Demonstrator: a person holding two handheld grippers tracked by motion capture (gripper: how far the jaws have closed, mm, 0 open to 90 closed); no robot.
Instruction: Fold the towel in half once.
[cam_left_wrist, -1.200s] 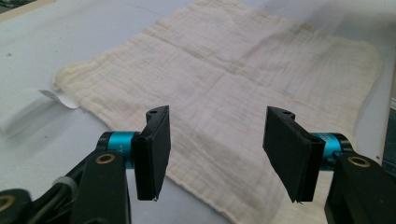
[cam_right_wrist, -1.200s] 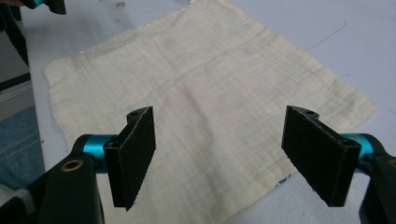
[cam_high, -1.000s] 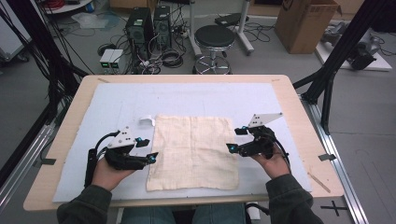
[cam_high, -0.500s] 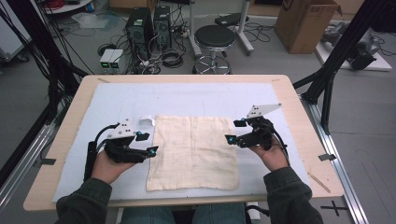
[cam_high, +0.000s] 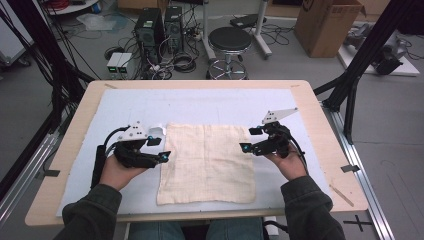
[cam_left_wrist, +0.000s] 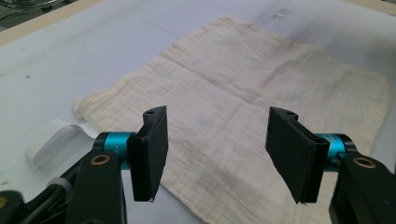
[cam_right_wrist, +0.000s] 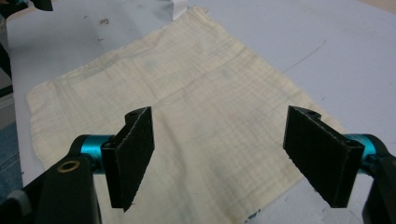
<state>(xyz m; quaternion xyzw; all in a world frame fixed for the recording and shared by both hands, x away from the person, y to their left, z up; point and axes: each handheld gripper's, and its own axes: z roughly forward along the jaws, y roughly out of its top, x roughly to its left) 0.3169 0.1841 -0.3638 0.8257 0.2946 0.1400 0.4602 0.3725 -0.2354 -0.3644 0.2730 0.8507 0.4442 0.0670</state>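
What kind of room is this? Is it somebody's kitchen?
Probably not a kitchen: it looks like a lab or workshop. Computer towers and tangled cables sit on the floor beyond the table, beside a round stool and a cardboard box.

Open tabletop (cam_high: 210, 102) is left toward the far edge; a white strip (cam_high: 156, 131) lies by the cloth's (cam_high: 207, 162) far-left corner.
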